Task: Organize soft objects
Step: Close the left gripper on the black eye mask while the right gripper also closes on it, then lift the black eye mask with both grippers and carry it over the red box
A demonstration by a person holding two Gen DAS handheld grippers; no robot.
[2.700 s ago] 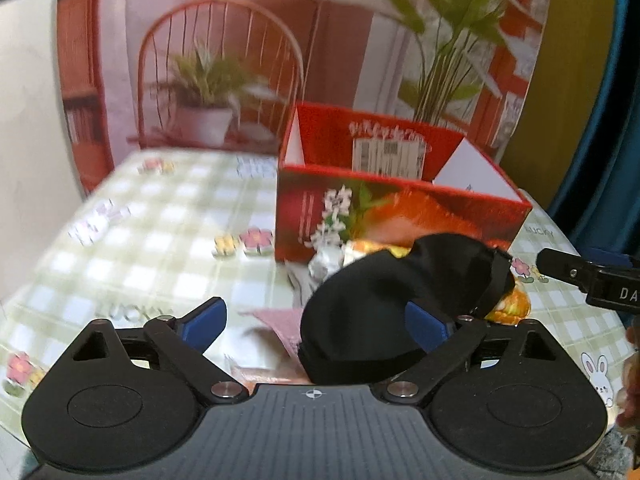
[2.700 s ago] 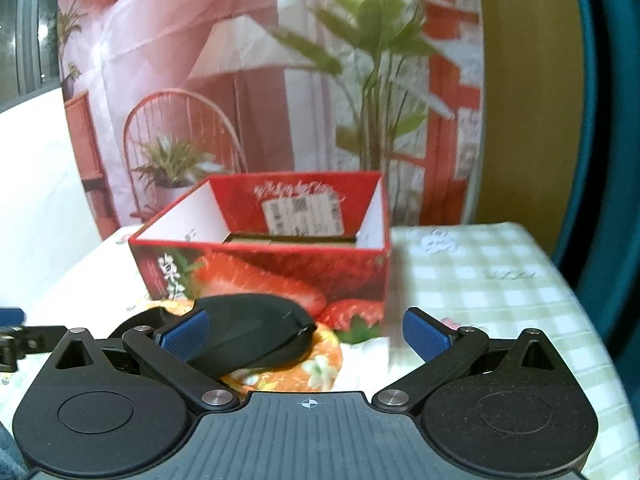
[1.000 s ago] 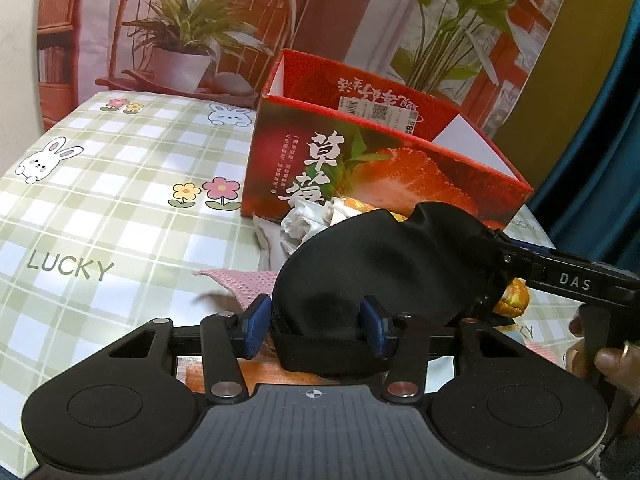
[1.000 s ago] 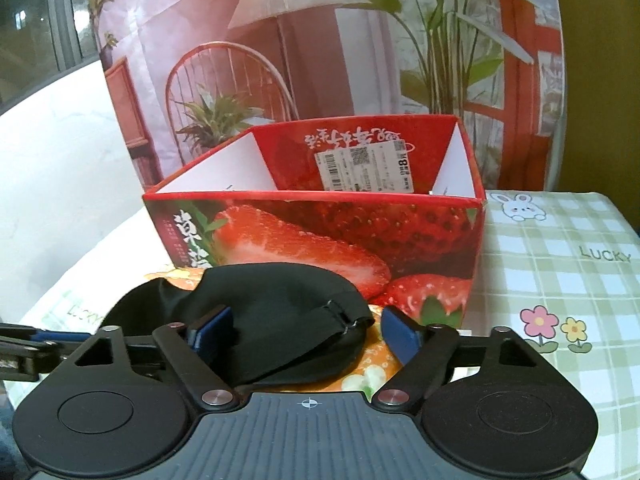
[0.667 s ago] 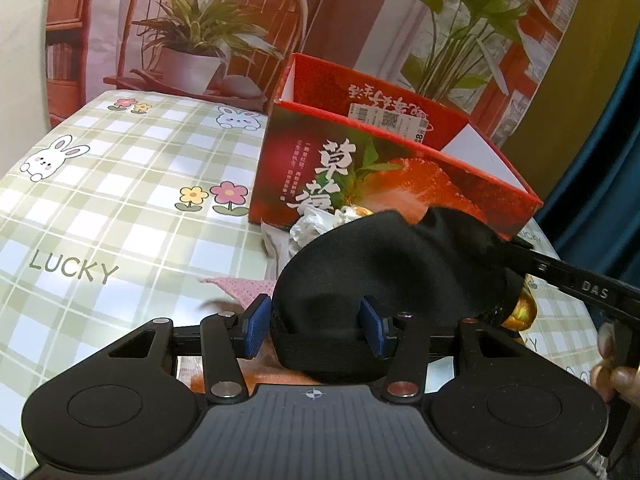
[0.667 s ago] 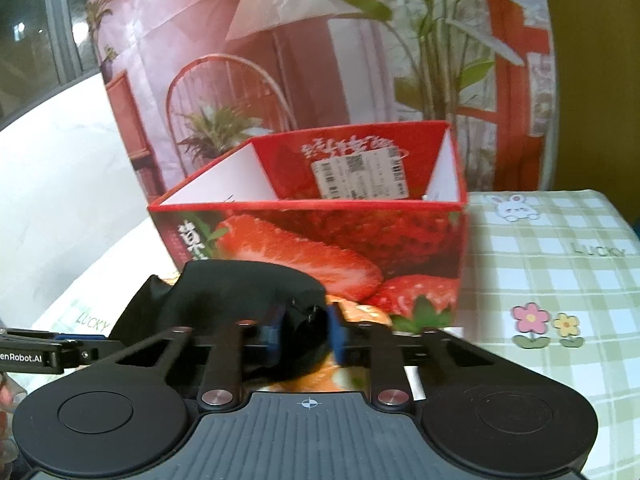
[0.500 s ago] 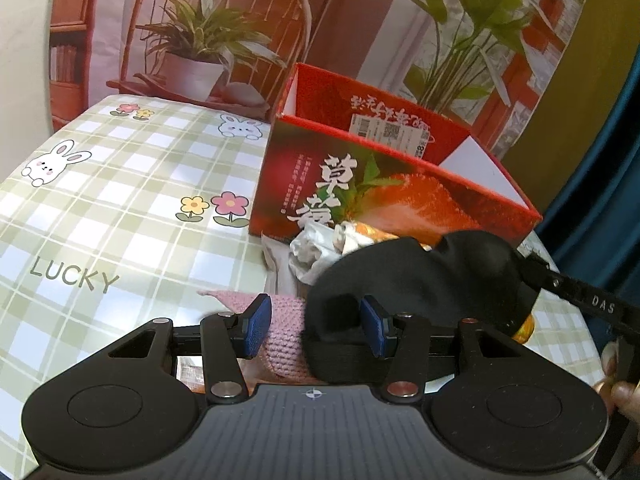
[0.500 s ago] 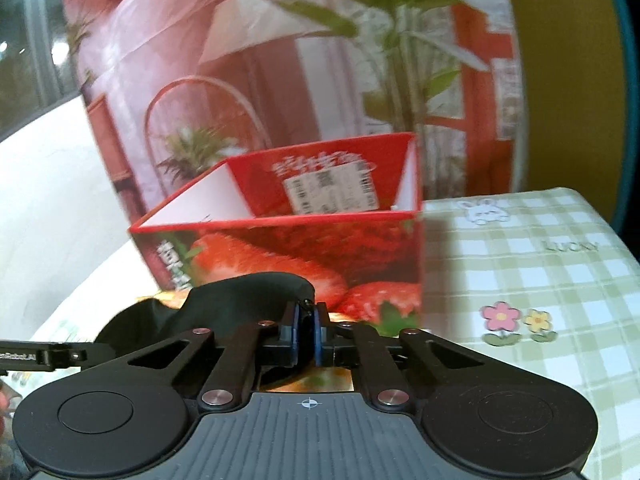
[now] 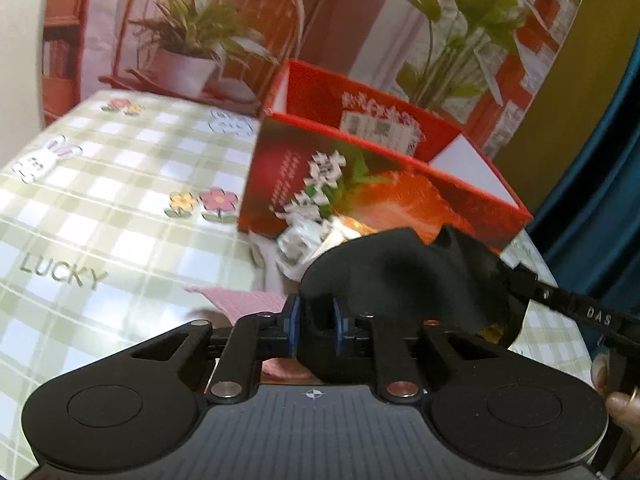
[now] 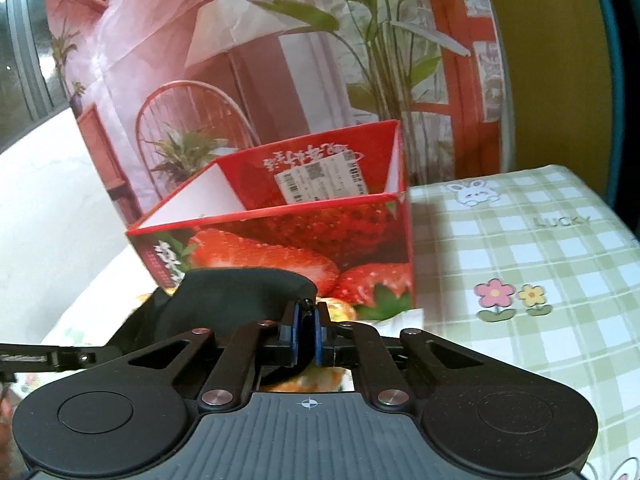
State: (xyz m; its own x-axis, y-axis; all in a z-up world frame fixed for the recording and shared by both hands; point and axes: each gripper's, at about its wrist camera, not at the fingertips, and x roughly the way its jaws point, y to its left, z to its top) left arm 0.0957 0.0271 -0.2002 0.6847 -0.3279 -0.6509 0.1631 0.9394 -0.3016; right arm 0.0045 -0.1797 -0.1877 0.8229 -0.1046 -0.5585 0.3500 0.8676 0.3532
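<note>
A black soft cap (image 9: 404, 276) hangs between both grippers, lifted above the table. My left gripper (image 9: 314, 324) is shut on its left edge. My right gripper (image 10: 306, 330) is shut on its other edge, where the cap (image 10: 240, 300) shows as a dark dome. The right gripper's arm (image 9: 576, 312) reaches in from the right in the left wrist view. A red strawberry box (image 9: 360, 196) stands open just behind the cap; it also shows in the right wrist view (image 10: 280, 240). A pink knitted cloth (image 9: 244, 300) and an orange-patterned soft item (image 10: 336, 308) lie under the cap.
The table has a green checked cloth (image 9: 100, 200) with flowers and rabbits. Crumpled white material (image 9: 300, 244) lies in front of the box. A printed backdrop with plants stands behind the table. A blue curtain (image 9: 592, 200) hangs at the right.
Both grippers have closed on the black cap, the right first, then the left. The cap has been raised slightly off the pile, and the pink cloth beneath has come into view.
</note>
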